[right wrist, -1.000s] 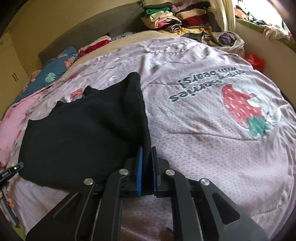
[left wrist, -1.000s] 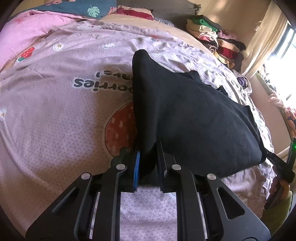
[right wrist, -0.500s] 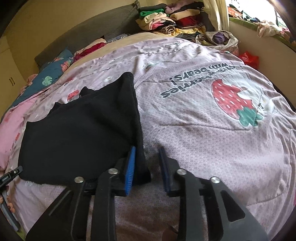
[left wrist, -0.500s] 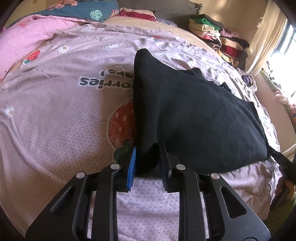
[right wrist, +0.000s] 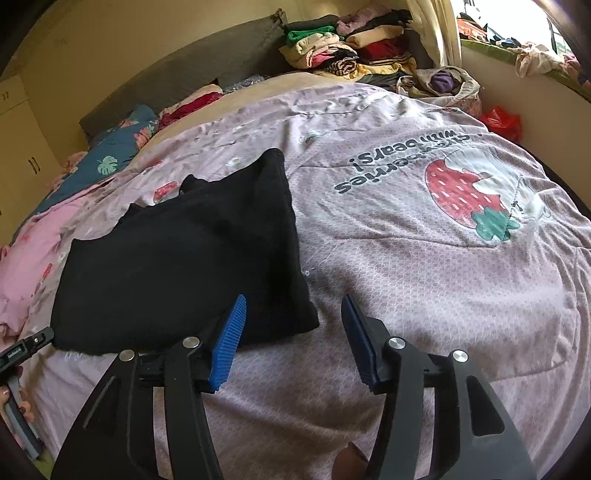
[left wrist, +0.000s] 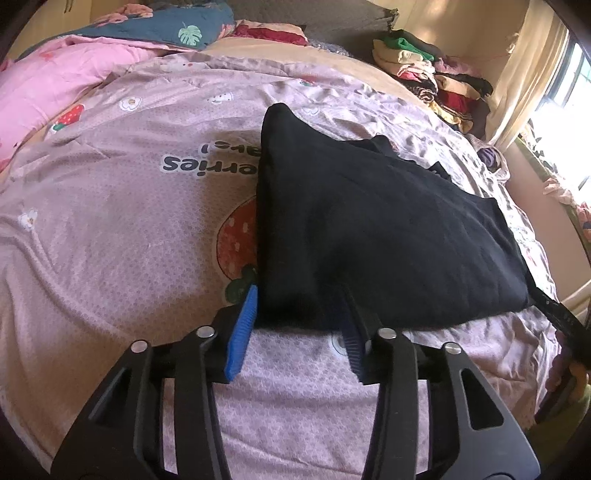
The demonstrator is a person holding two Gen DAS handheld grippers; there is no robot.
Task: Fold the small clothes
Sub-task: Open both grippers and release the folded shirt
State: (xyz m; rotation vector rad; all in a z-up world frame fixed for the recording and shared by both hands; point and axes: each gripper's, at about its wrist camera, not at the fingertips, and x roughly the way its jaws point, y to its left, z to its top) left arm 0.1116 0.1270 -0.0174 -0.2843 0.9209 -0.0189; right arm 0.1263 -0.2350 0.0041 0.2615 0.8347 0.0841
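Observation:
A black garment lies folded flat on the mauve strawberry-print quilt; it also shows in the right wrist view. My left gripper is open, its blue-padded fingers straddling the garment's near corner without pinching it. My right gripper is open and empty, just off the garment's opposite near corner, with the left pad over the cloth edge and the right pad over bare quilt.
A pile of folded clothes sits at the bed's far corner by the curtain. Pink blanket and blue leaf-print pillow lie at the head. A red bag is beyond the bed edge. The other gripper's tip shows at right.
Both grippers opened and let go of the black garment's corners. The garment dropped flat onto the quilt, and both grippers drew back slightly.

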